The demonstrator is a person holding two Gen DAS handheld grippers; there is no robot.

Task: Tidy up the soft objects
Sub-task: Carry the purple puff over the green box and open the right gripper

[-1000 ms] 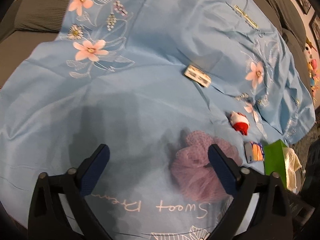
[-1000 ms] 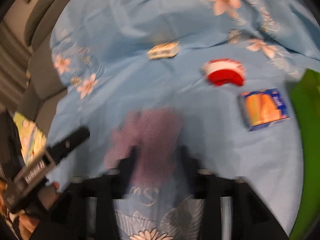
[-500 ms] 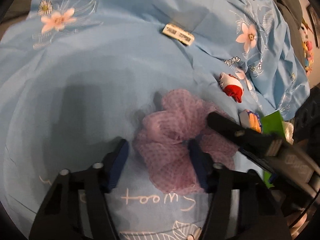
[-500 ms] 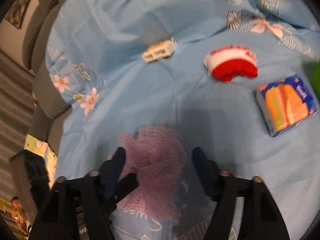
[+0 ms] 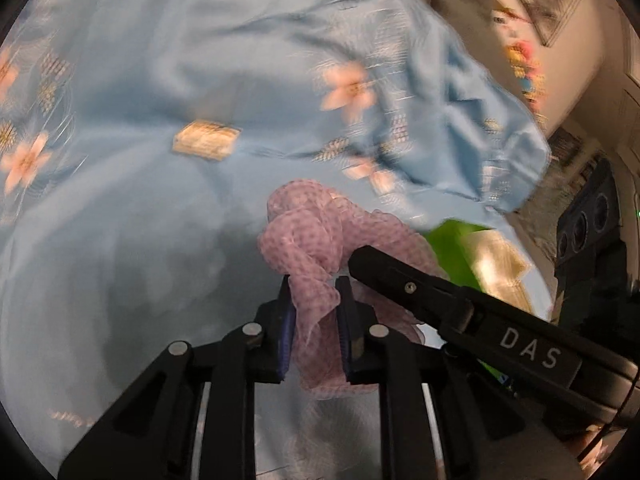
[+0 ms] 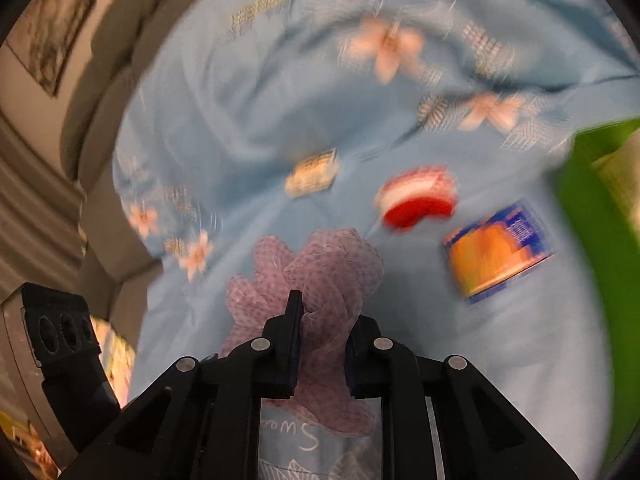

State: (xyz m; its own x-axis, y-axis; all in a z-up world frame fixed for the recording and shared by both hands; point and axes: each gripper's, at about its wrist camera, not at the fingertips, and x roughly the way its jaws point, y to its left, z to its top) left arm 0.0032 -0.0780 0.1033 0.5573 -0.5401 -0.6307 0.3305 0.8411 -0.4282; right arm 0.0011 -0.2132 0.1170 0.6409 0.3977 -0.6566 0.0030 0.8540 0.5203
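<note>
Pickup step underway: purple mesh pouf (image 5: 320, 236), low centre of both views, is pinched by left gripper (image 5: 316, 300) and right gripper (image 6: 322, 320) together, probably lifted off blue sheet (image 6: 240, 120) though blur hinders certainty; transfer toward green bin (image 6: 592, 208) at right edge is called for next.

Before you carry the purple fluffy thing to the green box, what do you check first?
1. Left gripper shut on the purple mesh pouf: ok.
2. Right gripper shut on the pouf too: ok.
3. Pouf lifted off the blue sheet: cannot tell, pictures are blurred.
4. Green box in view to the right: ok.
5. Room left inside the box: cannot tell.
6. Red and white sock and orange packet lie apart from the pouf: ok.
</note>
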